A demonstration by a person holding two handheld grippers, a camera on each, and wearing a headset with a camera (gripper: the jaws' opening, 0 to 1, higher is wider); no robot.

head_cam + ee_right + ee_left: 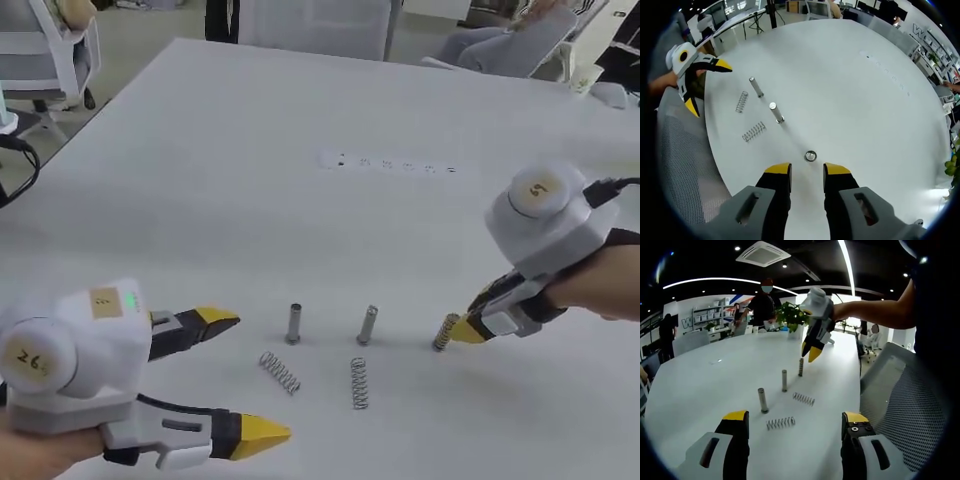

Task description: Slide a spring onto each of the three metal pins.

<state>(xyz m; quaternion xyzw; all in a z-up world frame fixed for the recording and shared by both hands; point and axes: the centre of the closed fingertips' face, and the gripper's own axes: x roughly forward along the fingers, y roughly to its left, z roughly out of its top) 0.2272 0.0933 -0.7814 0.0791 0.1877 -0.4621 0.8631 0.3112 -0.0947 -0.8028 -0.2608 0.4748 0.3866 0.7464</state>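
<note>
Tabletop (250,150) of plain white carries three upright metal posts in a row, seen from the head view: left pin (293,323), middle pin (367,325) and right pin (810,156). The right pin wears a fitted spring (444,333) coiled around its shaft. The other two stand uncovered.

Two more coils lie flat on the surface. The first loose spring (280,372) lies near the left pin at its 6 o'clock. The second loose spring (359,383) lies near the middle pin at its 6 o'clock. Neither touches a pin.

At 8 o'clock in the head view the left gripper (240,375) points toward 3 o'clock. Its jaws are spread wide with nothing between them. The first loose spring lies just off its yellow tips at 3 o'clock. In the left gripper view both loose springs and all three pins sit beyond the spread jaws toward 12 o'clock.

From 3 o'clock in the head view the right gripper (465,332) reaches in, its yellow tips right at the fitted spring. I cannot tell whether they touch it. In the right gripper view its jaws stand a narrow gap apart and hold nothing. The round top of the right pin shows just beyond that gap at 12 o'clock.

Well past the pins, at 12 o'clock in the head view, a white power strip (390,164) lies flat.
</note>
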